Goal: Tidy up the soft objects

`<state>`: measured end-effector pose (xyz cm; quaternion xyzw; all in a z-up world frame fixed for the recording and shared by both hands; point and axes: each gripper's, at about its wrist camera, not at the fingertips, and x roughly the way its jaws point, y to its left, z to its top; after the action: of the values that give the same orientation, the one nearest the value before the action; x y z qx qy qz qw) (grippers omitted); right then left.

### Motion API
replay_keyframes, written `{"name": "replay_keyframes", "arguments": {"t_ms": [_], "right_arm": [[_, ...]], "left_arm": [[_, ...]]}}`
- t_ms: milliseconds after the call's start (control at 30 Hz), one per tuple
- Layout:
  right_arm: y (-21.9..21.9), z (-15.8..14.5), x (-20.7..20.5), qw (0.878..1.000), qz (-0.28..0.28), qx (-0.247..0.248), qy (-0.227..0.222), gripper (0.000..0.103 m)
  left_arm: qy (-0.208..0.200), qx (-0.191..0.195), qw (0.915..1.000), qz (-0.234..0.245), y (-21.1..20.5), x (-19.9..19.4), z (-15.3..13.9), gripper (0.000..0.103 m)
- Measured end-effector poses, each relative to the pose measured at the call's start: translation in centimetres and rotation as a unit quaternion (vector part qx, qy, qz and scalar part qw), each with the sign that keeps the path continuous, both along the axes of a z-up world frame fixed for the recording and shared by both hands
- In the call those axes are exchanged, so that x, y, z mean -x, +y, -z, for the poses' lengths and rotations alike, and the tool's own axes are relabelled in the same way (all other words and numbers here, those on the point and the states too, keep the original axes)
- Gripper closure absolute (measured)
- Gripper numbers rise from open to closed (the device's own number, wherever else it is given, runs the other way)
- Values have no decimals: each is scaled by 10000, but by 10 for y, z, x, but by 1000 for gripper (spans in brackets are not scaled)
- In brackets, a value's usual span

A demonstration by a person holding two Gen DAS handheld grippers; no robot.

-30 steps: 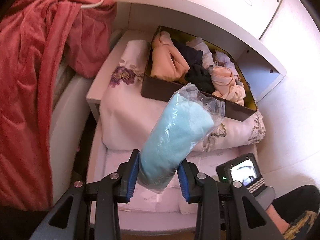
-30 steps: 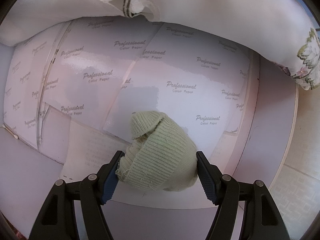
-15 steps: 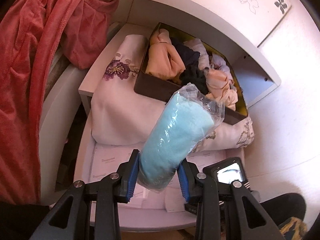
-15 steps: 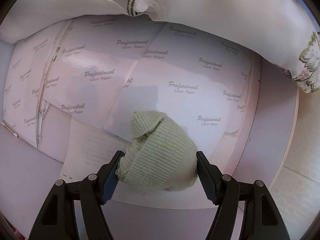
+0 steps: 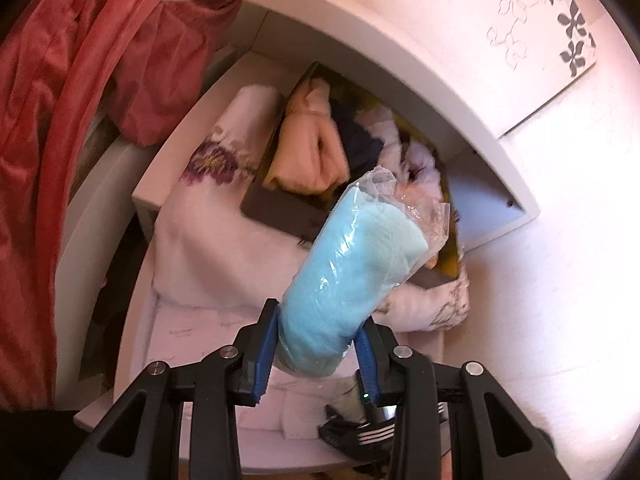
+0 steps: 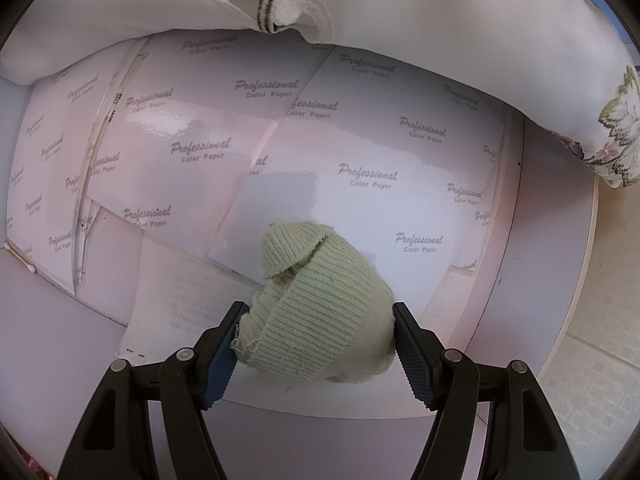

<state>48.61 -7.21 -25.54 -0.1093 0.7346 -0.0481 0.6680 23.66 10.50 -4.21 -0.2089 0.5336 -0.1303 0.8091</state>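
Rolled blue towel in clear plastic (image 5: 352,276) clamped in left hand-held gripper (image 5: 316,354), held above shelf, near box of folded clothes (image 5: 320,148). Pale green knit hat (image 6: 320,312) gripped by right hand-held gripper (image 6: 320,340) over paper-lined shelf (image 6: 360,152).

The left tongs (image 5: 318,350) fill the lower middle of the left wrist view, angled downward, blue pads pressed against both sides of a bagged blue cloth roll (image 5: 344,280). The right tongs (image 6: 316,344) point steeply down at lower centre of their view, jaws wider, clamping a pale green knitted bundle (image 6: 320,312).
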Motion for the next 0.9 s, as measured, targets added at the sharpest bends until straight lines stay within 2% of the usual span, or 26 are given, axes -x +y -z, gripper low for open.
{"name": "replay_keyframes", "arguments": {"t_ms": [167,367,467,700,900], "right_arm": [[0,0,0,10000,-8,5,-4,31],[2,0,0,10000,-71,31,8,31],[3,-1,-1,9999,-106,39,6,31],[4,-3,-2,9999,-104,22,-6,31],[4,-3,-3,9999,-117,28,-1,31]], "left_arm": [[46,424,9990,-127,-1,-19,-9,67],[-172,629,9976,-217,-6,-47,-30,67],[-342,530,9977,-228,-10,-62,-36,67],[-318,522,9978,-250,-23,-96,-25,67],[-114,14,9999,-17,-37,-116,4,67]]}}
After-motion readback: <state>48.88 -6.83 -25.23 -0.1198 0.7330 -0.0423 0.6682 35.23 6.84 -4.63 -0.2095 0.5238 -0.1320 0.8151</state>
